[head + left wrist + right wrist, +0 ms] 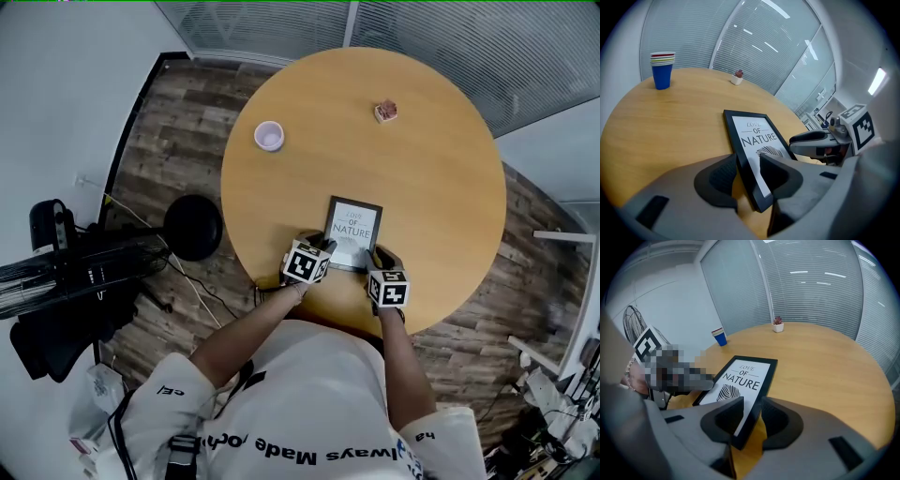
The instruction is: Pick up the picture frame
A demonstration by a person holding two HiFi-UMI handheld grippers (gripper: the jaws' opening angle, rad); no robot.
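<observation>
The picture frame (353, 232) is black, with a white "Love of Nature" print, and lies on the round wooden table (441, 169) near its front edge. My left gripper (326, 246) is shut on the frame's near left corner. In the left gripper view its jaws (747, 171) stand on either side of the frame (752, 136). My right gripper (375, 255) is shut on the near right corner. There its jaws (751, 416) pinch the frame (743, 380) the same way. The frame's near edge looks slightly raised, and its far edge rests on the table.
A stack of paper cups (269, 136) stands at the table's far left, and a small potted plant (385, 111) stands at the far side. Glass walls with blinds (450, 37) lie beyond the table. A fan (66, 272) and a round black base (192, 227) stand on the floor to the left.
</observation>
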